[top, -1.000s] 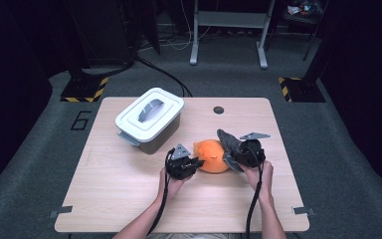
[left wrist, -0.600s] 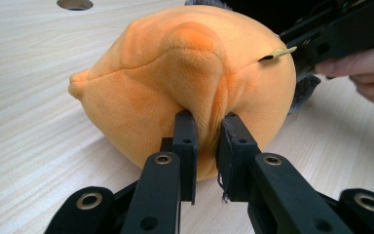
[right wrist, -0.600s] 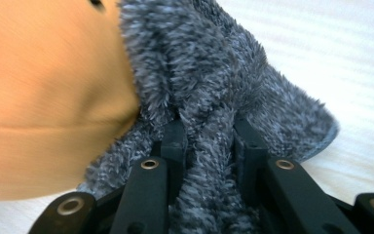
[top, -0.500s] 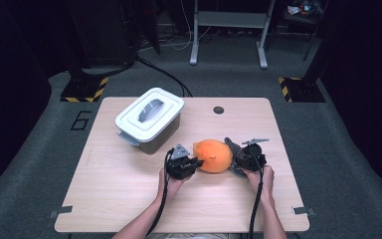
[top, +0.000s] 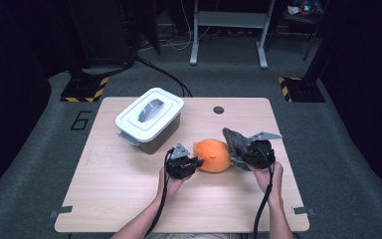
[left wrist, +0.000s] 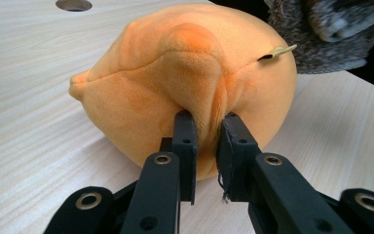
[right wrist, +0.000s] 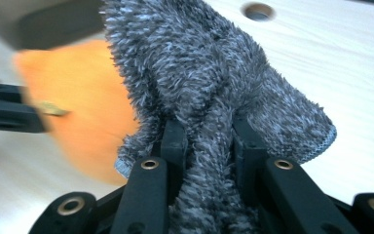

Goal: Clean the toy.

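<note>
An orange plush toy (top: 214, 155) lies on the wooden table (top: 129, 199), a little right of centre. My left gripper (top: 195, 162) is at its left side, shut on a fold of the orange plush (left wrist: 185, 83). A fluffy grey cloth (top: 235, 142) is bunched in my right gripper (top: 242, 155), which is shut on it just right of the toy. In the right gripper view the grey cloth (right wrist: 209, 87) rises between the jaws, with the orange toy (right wrist: 87, 102) blurred behind it at the left.
A white lidded box (top: 149, 118) with a grey handle stands at the back left of the table. A round hole (top: 219, 109) sits near the far edge. A metal stand (top: 229, 30) and cables are on the floor beyond.
My right gripper dipped with the grey cloth against the toy half a second ago, then rose and drew back to the right. The left gripper and the toy stayed put.
</note>
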Tool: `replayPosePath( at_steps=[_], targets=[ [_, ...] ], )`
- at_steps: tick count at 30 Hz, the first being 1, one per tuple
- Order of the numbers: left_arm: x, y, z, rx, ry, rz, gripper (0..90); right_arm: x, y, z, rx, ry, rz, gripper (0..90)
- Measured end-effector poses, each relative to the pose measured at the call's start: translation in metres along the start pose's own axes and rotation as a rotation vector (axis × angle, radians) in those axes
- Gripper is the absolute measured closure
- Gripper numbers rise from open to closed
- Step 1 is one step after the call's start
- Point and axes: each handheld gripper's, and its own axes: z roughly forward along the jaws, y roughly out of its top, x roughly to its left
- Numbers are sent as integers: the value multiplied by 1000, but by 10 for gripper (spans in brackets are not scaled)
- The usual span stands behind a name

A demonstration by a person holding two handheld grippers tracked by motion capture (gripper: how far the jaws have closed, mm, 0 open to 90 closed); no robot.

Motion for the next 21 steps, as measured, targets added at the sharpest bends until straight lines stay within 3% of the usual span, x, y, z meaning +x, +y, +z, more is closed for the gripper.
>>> replayPosePath(
  at_steps=[3,8,13,14,19,20,21],
  targets=[
    [1,0,0,-5,3,4,786,13,6,6,22,60,-32,716],
    [3,0,1,-13,8,25,746,18,7,28,65,37,-57,717],
    [3,2,0,-36,-33,27,529,13,9,31,72,28,-28,717],
    [3,2,-1,-35,-35,38,501,11,9,32,70,32,-45,717],
    [-6,1,2,-26,23,145,407,10,11,32,84,38,-4,716],
    [-6,1,3,-24,43,183,397,8,12,33,77,44,-33,716],
    [-6,1,3,-24,43,183,384,8,12,33,77,44,-33,716]
  ],
)
